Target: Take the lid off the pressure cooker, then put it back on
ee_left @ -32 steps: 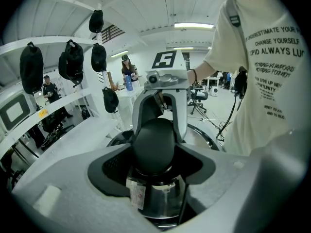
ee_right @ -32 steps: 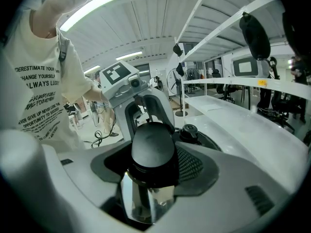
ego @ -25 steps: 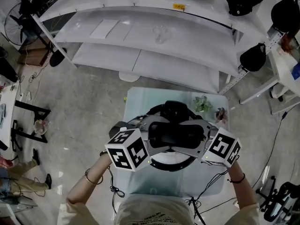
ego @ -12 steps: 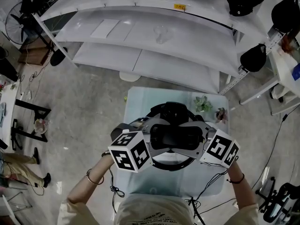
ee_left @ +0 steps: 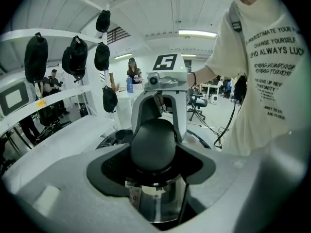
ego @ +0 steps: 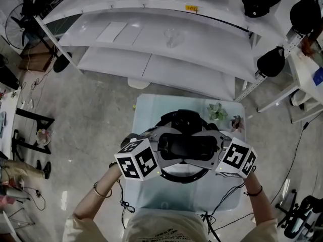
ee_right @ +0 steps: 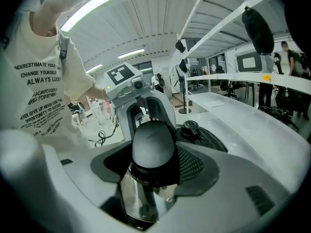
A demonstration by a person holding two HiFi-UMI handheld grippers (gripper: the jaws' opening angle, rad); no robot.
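Hidden: the two grippers cover the middle of the pressure cooker (ego: 184, 177); in the head view only its round rim shows, front and back. Cannot tell whether the lid (ee_right: 214, 144) is seated or raised.
Handle: a black handle (ego: 187, 145) lies across the lid, one rounded end toward each gripper.
Left gripper (ego: 157, 142): jaws set wide, pinching the handle's left end.
Right gripper (ego: 216, 146): jaws pinching the other end; valve knob (ee_right: 190, 126) just right of them in its own view.
Desk (ego: 151, 110): small and pale, lower centre of frame. It carries the pressure cooker, with small plants (ego: 218, 112) at the far right corner.
Room: grey floor (ego: 91, 110); white shelving (ego: 166, 39) across the top; dark caps (ego: 272, 62) hanging at upper right.
Pose: left forearm (ego: 93, 200) and right forearm (ego: 262, 208) reach in from the bottom edge. The grippers tilt down, facing each other; the hands are mostly hidden behind them.
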